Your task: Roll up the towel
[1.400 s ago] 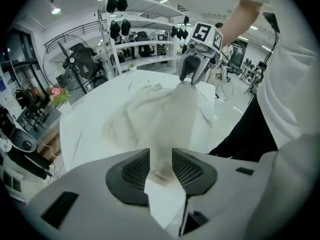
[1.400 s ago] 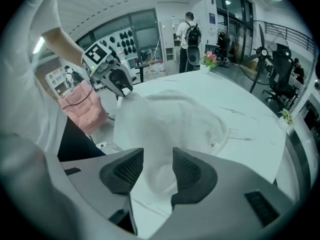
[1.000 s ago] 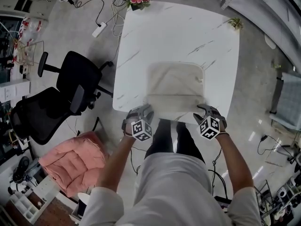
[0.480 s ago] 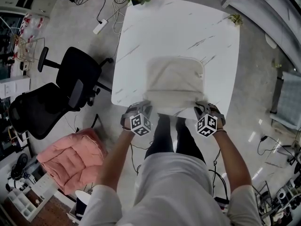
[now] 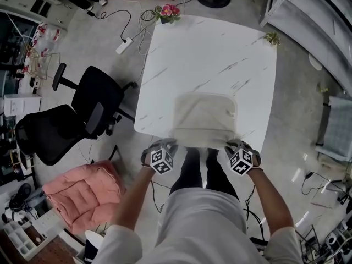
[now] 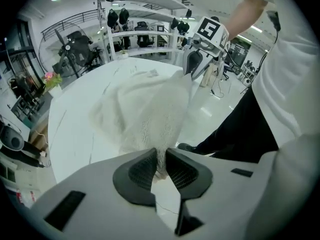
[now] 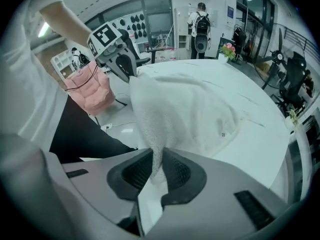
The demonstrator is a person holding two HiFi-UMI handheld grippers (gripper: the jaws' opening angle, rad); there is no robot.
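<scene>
A cream towel point(image 5: 204, 120) lies on the white marble table point(image 5: 209, 48), and its near edge is lifted and stretched between my two grippers at the table's near edge. My left gripper point(image 5: 168, 144) has the near left corner of the towel point(image 6: 145, 114) between its pads, and its jaws point(image 6: 161, 166) are closing on the cloth. My right gripper point(image 5: 235, 145) pinches the near right corner of the towel point(image 7: 185, 109), its jaws point(image 7: 156, 171) closing on it too. Each gripper view shows the other gripper across the taut edge: the right gripper point(image 6: 192, 64) and the left gripper point(image 7: 122, 64).
Two black office chairs point(image 5: 91, 100) stand left of the table, with a pink cushion point(image 5: 82, 188) on the floor nearer me. A flower pot point(image 5: 168, 11) and a small plant point(image 5: 270, 37) sit at the table's far corners. A power strip point(image 5: 124, 45) and cables lie on the floor.
Both grippers went from open to closed on the towel's near corners. They have drawn that edge back toward the person and lifted it off the table.
</scene>
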